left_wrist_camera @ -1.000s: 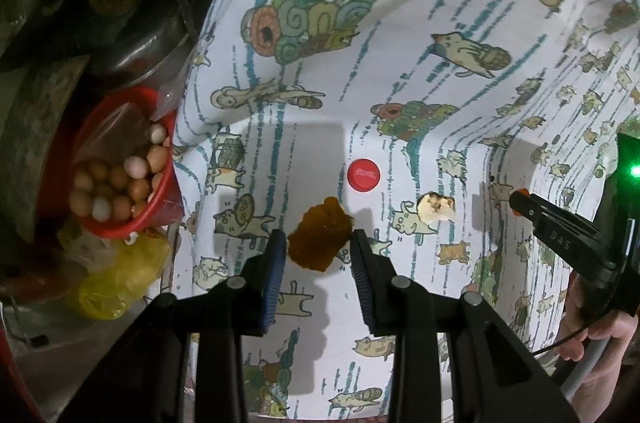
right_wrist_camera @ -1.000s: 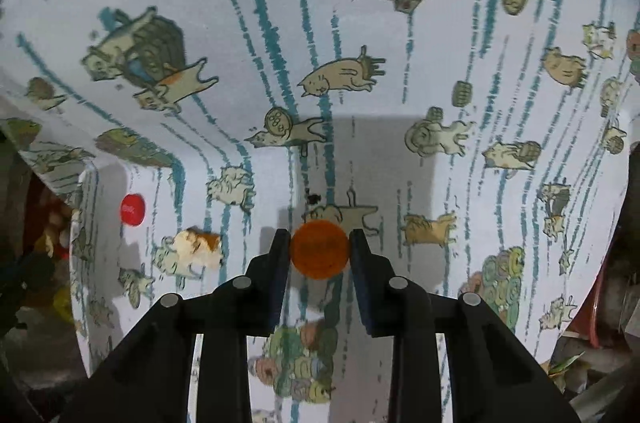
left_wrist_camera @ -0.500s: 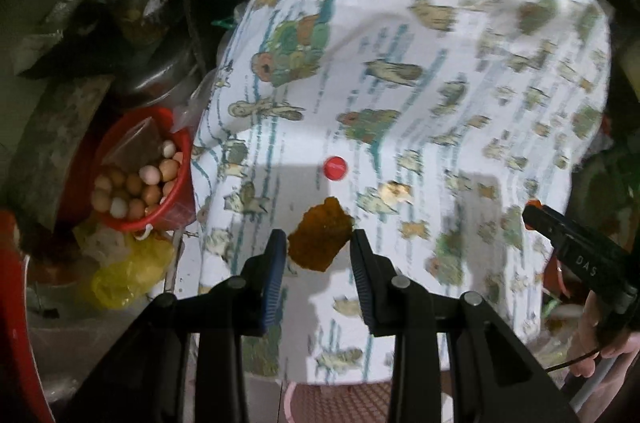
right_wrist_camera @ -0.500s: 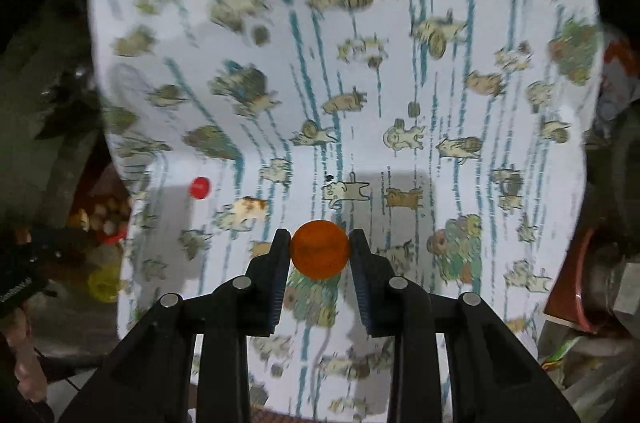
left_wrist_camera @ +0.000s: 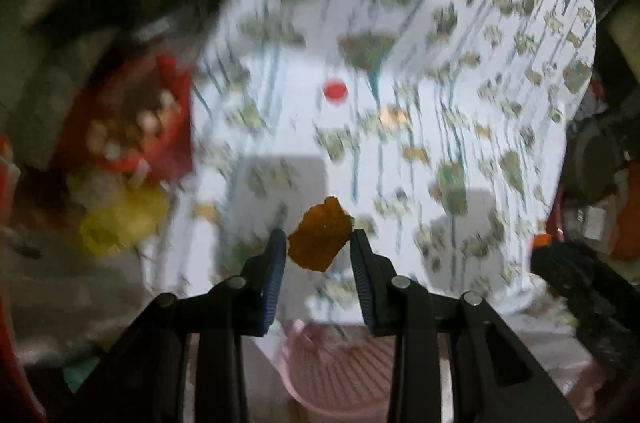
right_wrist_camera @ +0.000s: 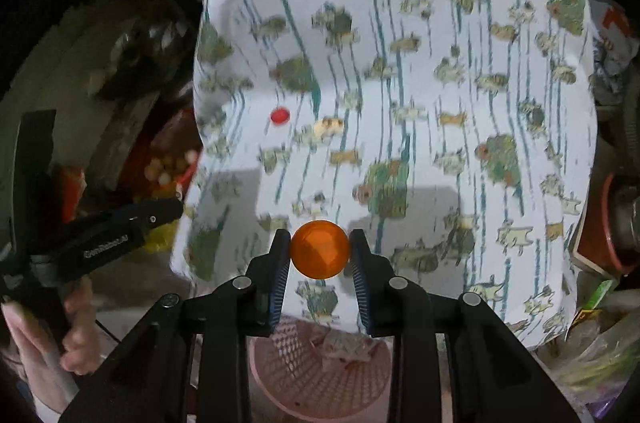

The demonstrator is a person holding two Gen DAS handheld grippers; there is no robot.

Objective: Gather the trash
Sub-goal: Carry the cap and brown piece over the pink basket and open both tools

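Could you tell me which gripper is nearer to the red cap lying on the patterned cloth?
Left, by a modest margin. The left gripper holds brown scrap just below the red cap; the right gripper, gripping an orange cap, sits farther to its right.

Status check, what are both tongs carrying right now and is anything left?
Left tongs grip brown scrap. Right tongs grip orange cap. Red cap left on cloth.
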